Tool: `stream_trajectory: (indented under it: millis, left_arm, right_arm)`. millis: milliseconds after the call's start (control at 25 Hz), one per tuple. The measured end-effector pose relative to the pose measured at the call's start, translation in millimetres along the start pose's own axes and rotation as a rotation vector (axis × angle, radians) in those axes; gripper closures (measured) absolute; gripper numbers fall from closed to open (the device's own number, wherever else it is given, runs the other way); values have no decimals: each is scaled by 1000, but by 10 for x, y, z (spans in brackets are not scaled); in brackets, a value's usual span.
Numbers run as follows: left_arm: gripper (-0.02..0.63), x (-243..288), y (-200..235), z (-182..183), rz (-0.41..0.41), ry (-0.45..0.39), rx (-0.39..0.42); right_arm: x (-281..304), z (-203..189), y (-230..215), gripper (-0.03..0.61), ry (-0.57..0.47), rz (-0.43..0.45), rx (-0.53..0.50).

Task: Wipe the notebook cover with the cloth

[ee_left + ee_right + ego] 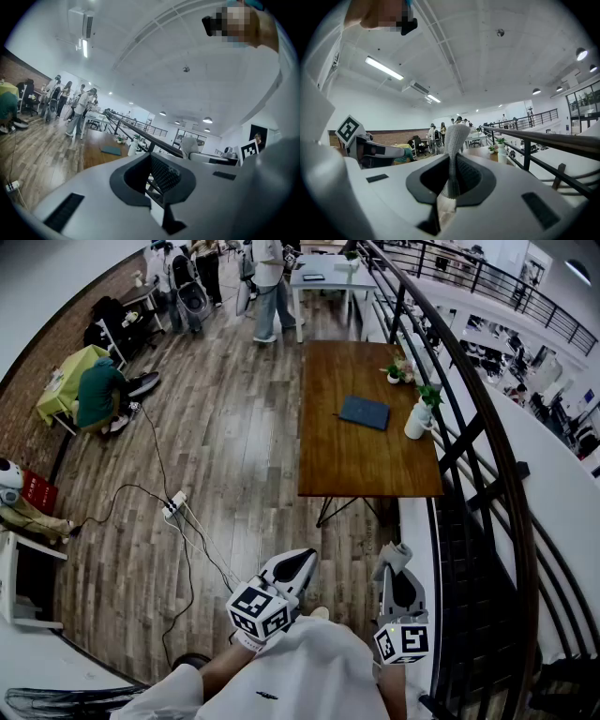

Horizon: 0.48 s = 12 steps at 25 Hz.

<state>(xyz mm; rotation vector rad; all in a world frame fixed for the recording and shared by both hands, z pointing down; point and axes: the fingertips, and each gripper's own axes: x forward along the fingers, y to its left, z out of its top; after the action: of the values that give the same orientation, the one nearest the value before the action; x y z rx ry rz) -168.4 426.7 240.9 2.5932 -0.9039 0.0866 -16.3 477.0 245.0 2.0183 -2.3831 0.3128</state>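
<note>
The dark blue notebook point(364, 412) lies flat on the far half of a brown wooden table point(347, 470), well ahead of both grippers. It shows small in the left gripper view point(111, 150). My right gripper point(397, 568) is held close to my body, shut on a grey-white cloth point(394, 557) that sticks up from between its jaws point(454, 140). My left gripper point(302, 563) hangs beside it on the left, over the wood floor, jaws together with nothing in them point(157, 176).
A white vase with a plant point(417, 421) and small potted plants point(398, 371) stand along the table's right edge. A black railing point(469, 437) runs down the right. A power strip and cables point(174, 507) lie on the floor. People point(272, 287) stand at the back.
</note>
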Motion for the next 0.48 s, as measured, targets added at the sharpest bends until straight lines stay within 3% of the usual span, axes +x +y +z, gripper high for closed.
stream_trajectory:
  millis: [280,480]
  left_arm:
    - [597,54,-159,-50,2,-9,29]
    - [597,103,-264,-73,-9,4,40]
  right_arm:
    - [-109,-29,-208,554,-27,-20,11]
    - [-237,-162,-329,552,-28,-35,93]
